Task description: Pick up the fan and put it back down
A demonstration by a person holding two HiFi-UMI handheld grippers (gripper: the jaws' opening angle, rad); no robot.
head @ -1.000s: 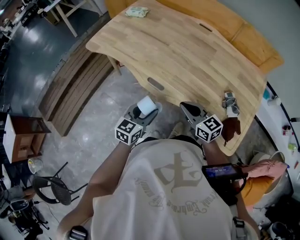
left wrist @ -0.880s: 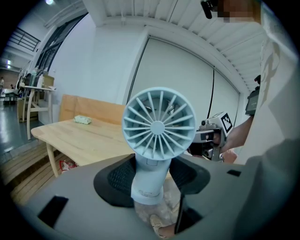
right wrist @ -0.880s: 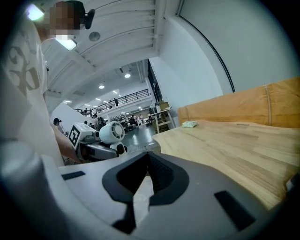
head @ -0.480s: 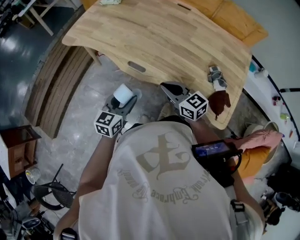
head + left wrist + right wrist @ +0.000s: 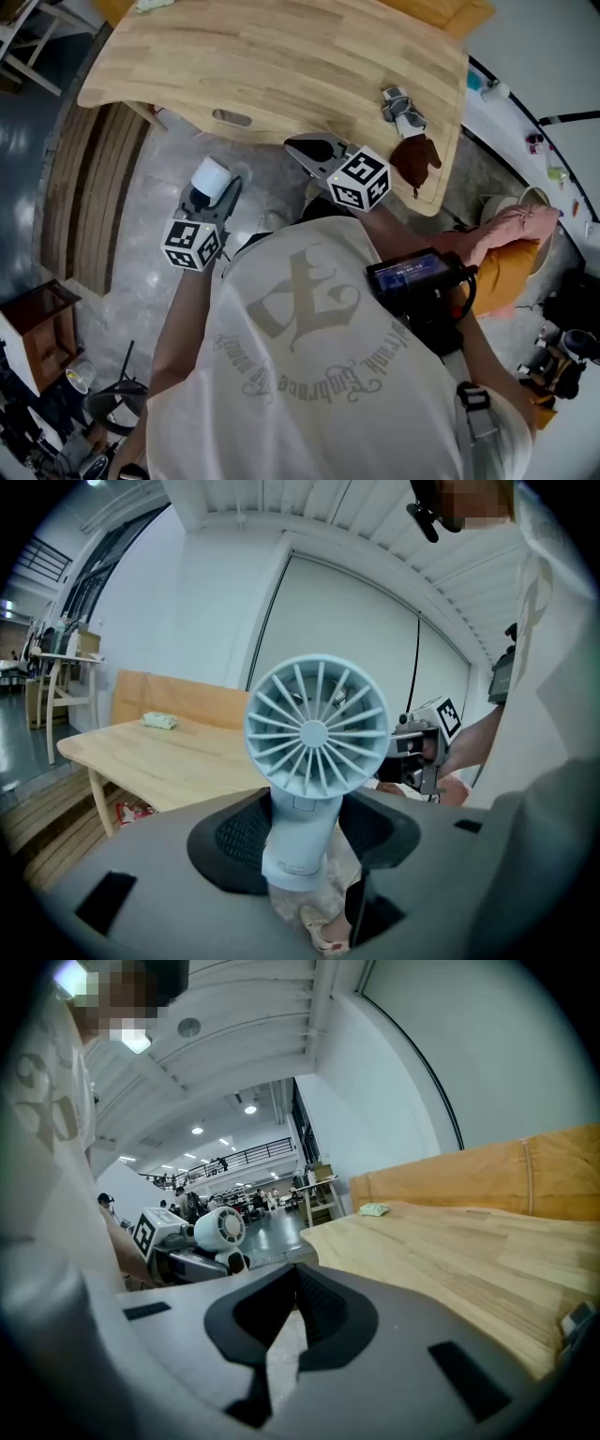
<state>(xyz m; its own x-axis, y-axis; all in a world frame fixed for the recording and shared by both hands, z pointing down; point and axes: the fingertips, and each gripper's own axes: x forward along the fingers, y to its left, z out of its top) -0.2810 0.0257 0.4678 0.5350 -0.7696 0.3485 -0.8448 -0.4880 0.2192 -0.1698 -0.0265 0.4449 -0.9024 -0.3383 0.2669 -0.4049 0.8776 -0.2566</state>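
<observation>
A small pale-blue hand fan [image 5: 317,728] stands upright between the jaws of my left gripper [image 5: 305,832], which is shut on its handle. In the head view the fan [image 5: 210,175] and left gripper [image 5: 214,187] hang over the floor, short of the wooden table [image 5: 281,56]. My right gripper [image 5: 309,147] is beside it at the table's near edge, jaws closed on nothing [image 5: 292,1274]. The right gripper view shows the fan [image 5: 221,1227] at its left, held in the air.
A grey-and-white object [image 5: 401,105] and a brown thing [image 5: 417,159] lie at the table's right end. A green packet [image 5: 374,1209] lies at its far corner. Slatted wooden boards [image 5: 89,187] lie on the floor at left; pink cloth on an orange tub [image 5: 511,244] is at right.
The head view has swung, so the table now sits higher and further left in the picture. Both grippers keep their pose, and the fan stays in the left one.
</observation>
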